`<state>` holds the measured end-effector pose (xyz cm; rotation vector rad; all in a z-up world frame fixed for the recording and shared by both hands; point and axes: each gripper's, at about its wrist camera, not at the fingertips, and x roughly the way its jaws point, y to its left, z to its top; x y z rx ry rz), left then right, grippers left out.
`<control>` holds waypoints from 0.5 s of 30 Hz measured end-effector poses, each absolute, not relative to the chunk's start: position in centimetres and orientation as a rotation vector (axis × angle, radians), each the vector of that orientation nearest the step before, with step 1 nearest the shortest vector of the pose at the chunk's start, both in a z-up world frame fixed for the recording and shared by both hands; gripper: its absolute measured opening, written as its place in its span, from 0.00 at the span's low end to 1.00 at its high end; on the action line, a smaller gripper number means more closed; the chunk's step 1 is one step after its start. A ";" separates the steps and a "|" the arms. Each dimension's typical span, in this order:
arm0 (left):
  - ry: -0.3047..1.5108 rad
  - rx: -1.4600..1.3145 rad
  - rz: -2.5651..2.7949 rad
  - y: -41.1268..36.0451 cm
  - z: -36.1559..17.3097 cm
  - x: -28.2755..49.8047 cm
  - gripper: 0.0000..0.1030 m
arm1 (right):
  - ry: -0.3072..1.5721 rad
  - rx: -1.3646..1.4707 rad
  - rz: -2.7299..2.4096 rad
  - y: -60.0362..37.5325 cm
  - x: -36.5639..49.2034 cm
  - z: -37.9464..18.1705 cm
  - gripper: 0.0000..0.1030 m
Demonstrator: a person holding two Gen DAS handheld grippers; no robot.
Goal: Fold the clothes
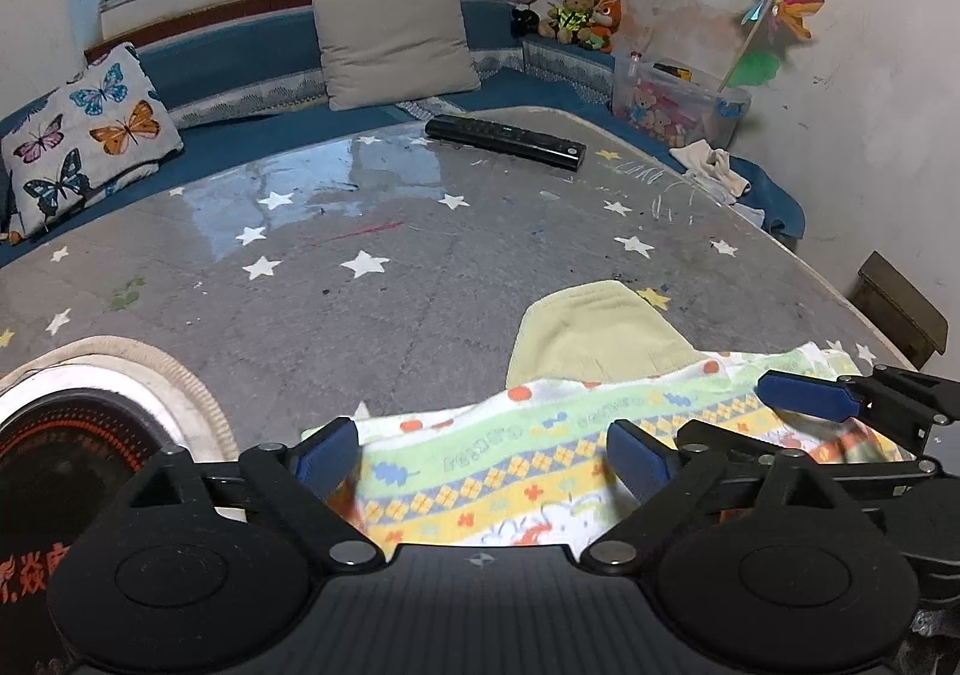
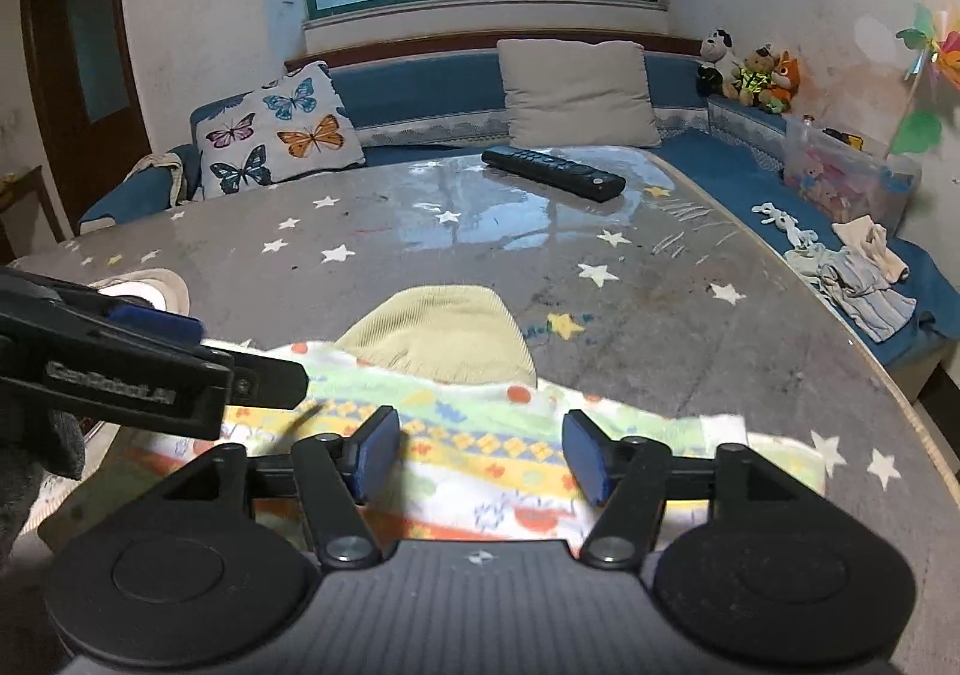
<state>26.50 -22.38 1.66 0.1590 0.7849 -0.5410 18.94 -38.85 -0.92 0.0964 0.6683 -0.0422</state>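
Observation:
A small patterned garment (image 1: 528,453) with green, yellow and orange bands lies on the grey star-print table at its near edge; it also shows in the right wrist view (image 2: 492,459). A pale yellow-green piece (image 1: 594,336) lies partly under its far side, also in the right wrist view (image 2: 444,333). My left gripper (image 1: 483,459) is open, its jaws standing over the garment's left part. My right gripper (image 2: 480,456) is open over the garment's middle. The right gripper's blue fingers (image 1: 804,393) show at the right of the left view. The left gripper's fingers (image 2: 156,324) show at the left of the right view.
A black remote (image 2: 552,172) lies at the table's far side. A round appliance (image 1: 72,435) sits at the near left. Beyond are a blue sofa with a butterfly cushion (image 2: 279,132), a beige cushion (image 2: 579,93), plush toys, a toy box (image 2: 846,177) and loose clothes (image 2: 858,279).

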 end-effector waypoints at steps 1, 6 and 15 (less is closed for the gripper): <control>0.780 0.162 -0.536 -22.2 1.7 26.2 0.95 | 0.667 0.096 -0.041 -38.8 18.8 -0.9 0.67; 0.772 0.173 -0.527 -21.2 1.5 25.0 0.97 | 0.664 0.088 -0.029 -38.3 17.6 -0.9 0.71; 0.753 0.196 -0.505 -19.5 1.1 22.6 0.98 | 0.665 0.039 -0.025 -37.1 14.8 -1.5 0.81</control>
